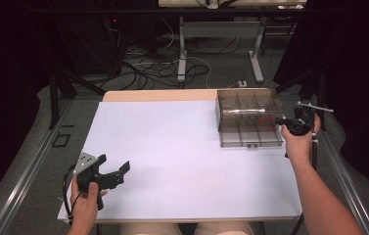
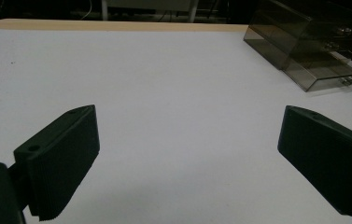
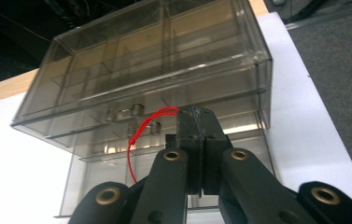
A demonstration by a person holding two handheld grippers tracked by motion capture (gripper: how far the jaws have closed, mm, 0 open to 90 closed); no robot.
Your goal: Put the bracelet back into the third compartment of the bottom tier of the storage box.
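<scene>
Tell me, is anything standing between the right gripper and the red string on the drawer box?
Nothing visible does. The right gripper has its jaws shut on the red string, directly before the smoky clear drawer box.

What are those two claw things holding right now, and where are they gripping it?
The right gripper is shut on a red string tied to the clear drawer box, pinching the string's end between its tips. The left gripper is open over the table, holding nothing.

The left hand-held gripper (image 2: 187, 158) has its black jaws spread wide over the bare white desk (image 2: 164, 93); a smoky clear box (image 2: 304, 51) sits far right.
</scene>
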